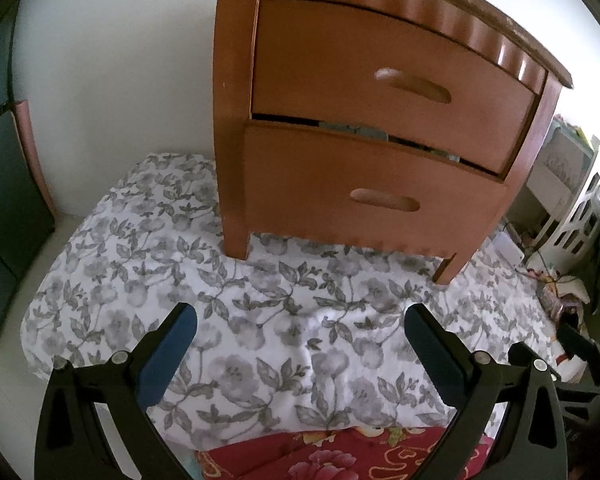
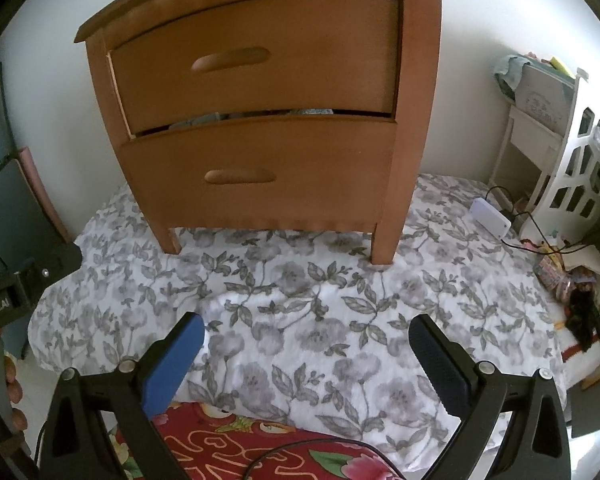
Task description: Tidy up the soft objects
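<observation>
Ok, left wrist view: our left gripper (image 1: 300, 344) hangs released, jaws spread over the grey floral sheet (image 1: 260, 320); wooden nightstand (image 1: 364, 120) stands on it at far, red floral cloth (image 1: 320, 456) at near edge. Right wrist view: our right gripper (image 2: 306, 348) likewise released, gripping nothing; bluish fabric (image 2: 204, 120) peeks from the lower drawer (image 2: 260, 172) gap.

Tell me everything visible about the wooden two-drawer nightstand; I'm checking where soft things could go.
The orange-brown wooden two-drawer nightstand stands upright on short legs on the grey floral white quilt. Its curved front holds two drawers with recessed oval handles. The lower drawer sits slightly open, grey-blue fabric showing in the gap. The fluted top edge is chipped. A white wall is behind it. Neither gripper touches it.
</observation>
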Motion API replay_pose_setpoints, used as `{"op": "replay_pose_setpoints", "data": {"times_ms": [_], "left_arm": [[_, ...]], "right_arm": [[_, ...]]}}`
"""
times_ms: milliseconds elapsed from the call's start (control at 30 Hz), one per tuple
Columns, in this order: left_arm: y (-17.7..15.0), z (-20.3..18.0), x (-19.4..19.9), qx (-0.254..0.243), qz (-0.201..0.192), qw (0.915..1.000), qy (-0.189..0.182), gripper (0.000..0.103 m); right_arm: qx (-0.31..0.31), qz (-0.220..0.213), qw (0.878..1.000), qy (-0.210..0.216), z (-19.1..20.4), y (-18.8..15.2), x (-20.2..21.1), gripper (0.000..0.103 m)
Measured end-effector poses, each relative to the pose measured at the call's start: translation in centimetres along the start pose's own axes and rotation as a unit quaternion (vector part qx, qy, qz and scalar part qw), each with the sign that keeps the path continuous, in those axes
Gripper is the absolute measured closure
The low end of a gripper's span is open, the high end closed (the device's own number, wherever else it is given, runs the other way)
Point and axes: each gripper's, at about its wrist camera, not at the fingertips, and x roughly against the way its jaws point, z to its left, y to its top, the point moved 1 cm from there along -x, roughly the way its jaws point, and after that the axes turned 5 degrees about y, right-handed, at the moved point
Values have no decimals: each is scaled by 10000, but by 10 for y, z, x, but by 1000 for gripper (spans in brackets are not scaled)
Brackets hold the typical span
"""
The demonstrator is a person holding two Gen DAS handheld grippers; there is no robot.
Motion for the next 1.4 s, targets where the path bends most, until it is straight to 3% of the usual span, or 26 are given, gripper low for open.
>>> {"op": "replay_pose_setpoints", "data": {"times_ms": [767,1100,1400], "left_arm": [[0,6,-4,80,86,9999,-123,0],[10,36,-13,411,-7,9991,63,0],[12,56,-27,598,45,9982,50,0]], "right_arm": [[191,112,9997,-103,8,6,-5,0],[1431,-483,9883,-197,37,94,-32,0],[2288,-257,9730,-184,56,141,-96,0]]}}
